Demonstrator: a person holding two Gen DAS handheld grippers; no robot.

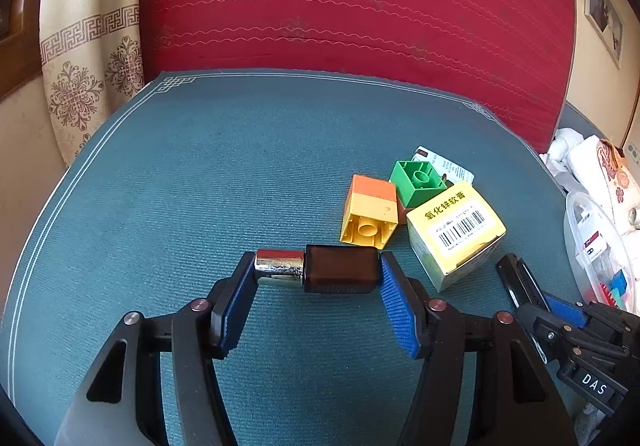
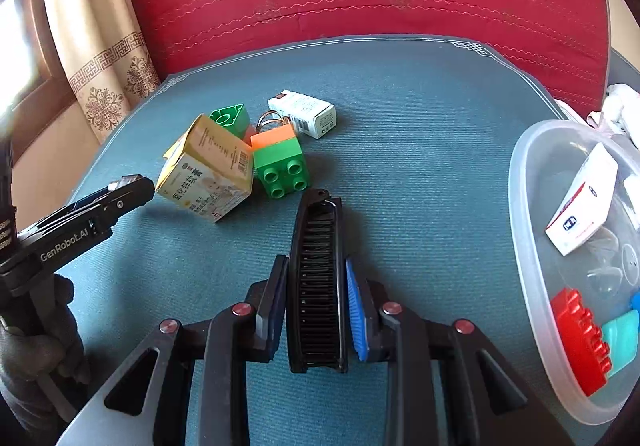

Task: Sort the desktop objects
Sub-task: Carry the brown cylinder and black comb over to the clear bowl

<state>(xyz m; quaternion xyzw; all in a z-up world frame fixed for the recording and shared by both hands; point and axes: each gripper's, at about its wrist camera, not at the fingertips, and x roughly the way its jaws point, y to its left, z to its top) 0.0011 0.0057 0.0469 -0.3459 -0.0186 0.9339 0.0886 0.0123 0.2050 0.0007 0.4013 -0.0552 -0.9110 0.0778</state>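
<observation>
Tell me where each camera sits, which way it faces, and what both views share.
Left wrist: on the left hand-held gripper, looking down along its fingers at the teal mat; its pads clamp a brown-and-silver lighter.
Right wrist: on the right hand-held gripper, facing the mat; it grips a black folding comb; a gloved hand shows.
Shared: yellow box, clear container.

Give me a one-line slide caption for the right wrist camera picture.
Right tongs shut on a black comb over the blue mat, beside a clear tub.

Red quilted cushion (image 1: 352, 2), patterned curtain (image 1: 88, 58), bright window (image 2: 12, 54).
</observation>
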